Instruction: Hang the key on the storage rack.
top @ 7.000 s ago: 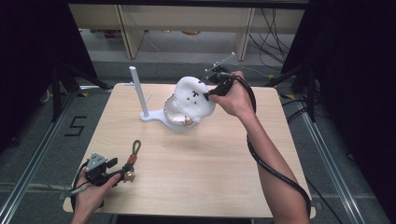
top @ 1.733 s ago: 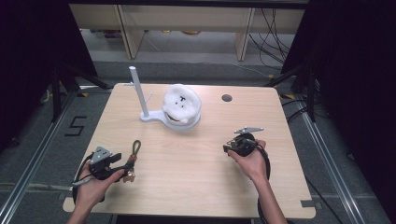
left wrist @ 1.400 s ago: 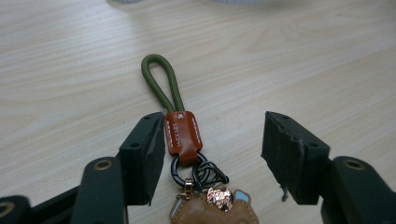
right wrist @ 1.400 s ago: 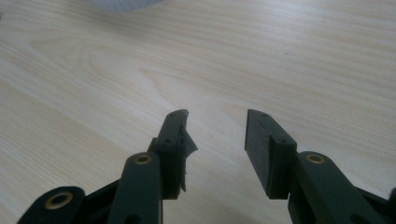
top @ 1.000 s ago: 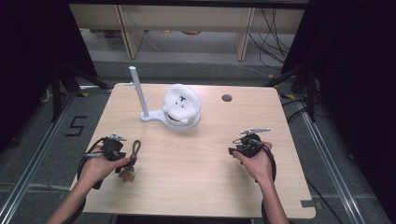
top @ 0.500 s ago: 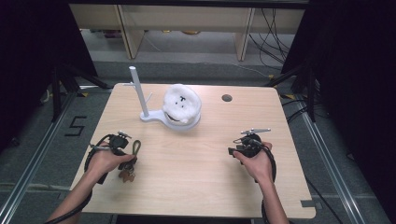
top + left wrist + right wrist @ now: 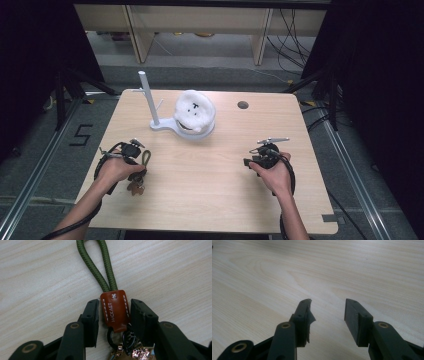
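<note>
A: Left gripper [image 7: 113,315] down over the keychain [image 7: 113,311] near the table's [image 7: 210,200] front left corner. Jaws just closing in, brown leather tab between them, a sliver of gap on each side. Pads not pressing yet.

B: Green cord loop [image 7: 96,263] flat on the wood, pointing away from the jaws. Black ring and gold charms [image 7: 136,353] bunched low, near the jaws' base.

A: Right gripper [image 7: 327,315] parked over bare wood at the front right, jaws fairly wide, nothing between them.

B: Risk from here: tab smooth and narrow, so likely to slip or twist out if pinched only at the edge.

A: Also metal bits under the pads. Closing on the ring rather than the leather could mean a poor hold, charms swinging on lift.

B: Farther back, white stand [image 7: 150,102] with its peg, plush toy [image 7: 194,111] in the ring-shaped base. Loop probably headed for that peg; a floppy cord could miss it or catch the plush.

A: Grip too low, and the loop droops shut.
</note>
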`<move>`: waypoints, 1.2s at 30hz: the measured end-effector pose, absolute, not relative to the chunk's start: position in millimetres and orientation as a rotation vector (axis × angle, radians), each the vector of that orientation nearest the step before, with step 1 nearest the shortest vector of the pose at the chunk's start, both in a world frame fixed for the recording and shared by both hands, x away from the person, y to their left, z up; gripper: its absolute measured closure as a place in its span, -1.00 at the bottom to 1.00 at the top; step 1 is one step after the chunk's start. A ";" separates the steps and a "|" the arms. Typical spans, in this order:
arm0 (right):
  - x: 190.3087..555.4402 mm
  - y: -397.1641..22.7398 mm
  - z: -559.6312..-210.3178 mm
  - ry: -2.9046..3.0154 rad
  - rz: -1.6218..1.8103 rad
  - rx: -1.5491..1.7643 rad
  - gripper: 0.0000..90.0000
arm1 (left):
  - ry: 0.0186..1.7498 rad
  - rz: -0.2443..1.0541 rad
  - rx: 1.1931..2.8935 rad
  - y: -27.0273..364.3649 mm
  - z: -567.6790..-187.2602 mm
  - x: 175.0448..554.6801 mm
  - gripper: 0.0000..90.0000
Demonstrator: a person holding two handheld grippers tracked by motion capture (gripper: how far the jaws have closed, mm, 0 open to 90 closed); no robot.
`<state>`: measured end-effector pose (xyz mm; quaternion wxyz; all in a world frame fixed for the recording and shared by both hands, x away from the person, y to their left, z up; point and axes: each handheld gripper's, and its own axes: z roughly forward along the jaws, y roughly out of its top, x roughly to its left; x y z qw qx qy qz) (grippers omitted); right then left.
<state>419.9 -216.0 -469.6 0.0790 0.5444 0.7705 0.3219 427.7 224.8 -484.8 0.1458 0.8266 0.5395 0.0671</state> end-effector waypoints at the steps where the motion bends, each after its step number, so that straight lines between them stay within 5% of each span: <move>1: 419.9 -216.0 -469.6 2.306 0.963 1.629 0.27 | 1.553 0.193 2.380 224.8 -484.8 427.7 0.31; 23: 421.5 -218.1 -472.8 2.297 0.972 1.573 0.27 | 1.420 0.247 2.512 220.1 -482.9 424.9 0.49; 36: 417.8 -216.4 -469.8 2.277 0.990 1.646 0.26 | 1.342 0.281 2.320 234.5 -477.0 409.5 0.50</move>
